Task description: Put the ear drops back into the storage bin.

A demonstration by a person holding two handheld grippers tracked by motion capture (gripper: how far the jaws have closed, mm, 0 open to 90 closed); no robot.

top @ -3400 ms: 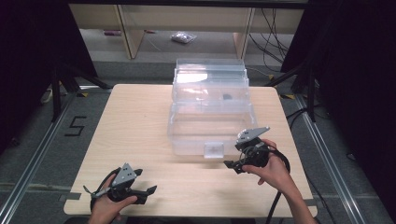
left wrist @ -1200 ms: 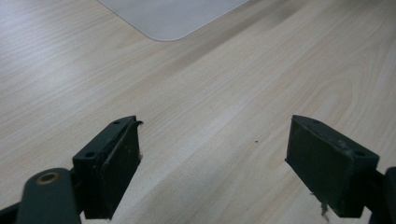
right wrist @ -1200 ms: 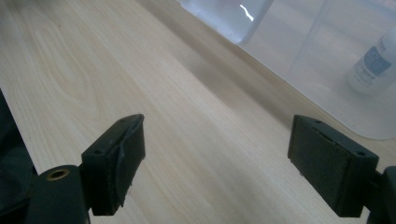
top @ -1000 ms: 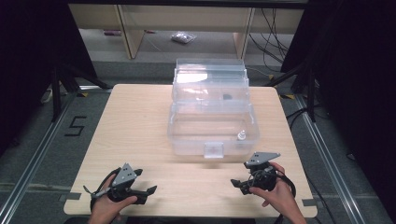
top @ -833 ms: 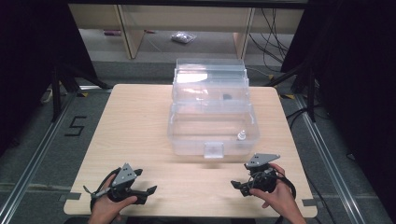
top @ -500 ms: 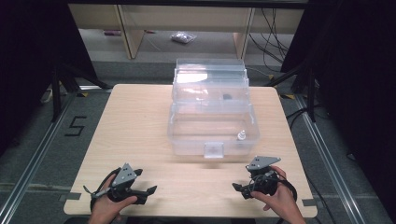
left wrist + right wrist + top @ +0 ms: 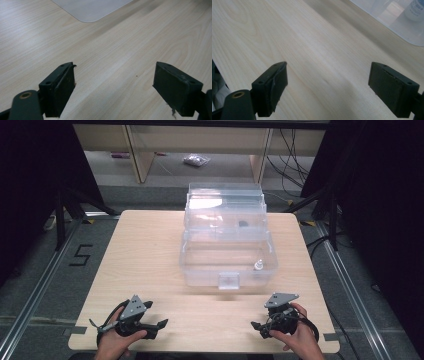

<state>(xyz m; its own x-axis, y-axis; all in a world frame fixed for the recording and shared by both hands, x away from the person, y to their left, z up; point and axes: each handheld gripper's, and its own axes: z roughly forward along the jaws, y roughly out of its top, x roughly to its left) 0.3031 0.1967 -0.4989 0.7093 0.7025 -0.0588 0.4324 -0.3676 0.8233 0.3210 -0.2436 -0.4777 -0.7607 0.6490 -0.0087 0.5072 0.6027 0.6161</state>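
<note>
We see both tongs, left tongs [image 7: 159, 324] and right tongs [image 7: 256, 327], spread, empty, low over light wooden bench [image 7: 150, 255]; clear plastic lidded box [image 7: 227, 250] mid-bench.

The right gripper [image 7: 260, 326] has drawn back from the clear box [image 7: 227, 250] toward the table's near edge, apparently empty.

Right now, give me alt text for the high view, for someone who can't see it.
A clear plastic box stands open at the middle of a light wooden table, a small white bottle inside its front right corner. At the near edge, a person's hands hold the left gripper and right gripper, both apart from the box.
</note>
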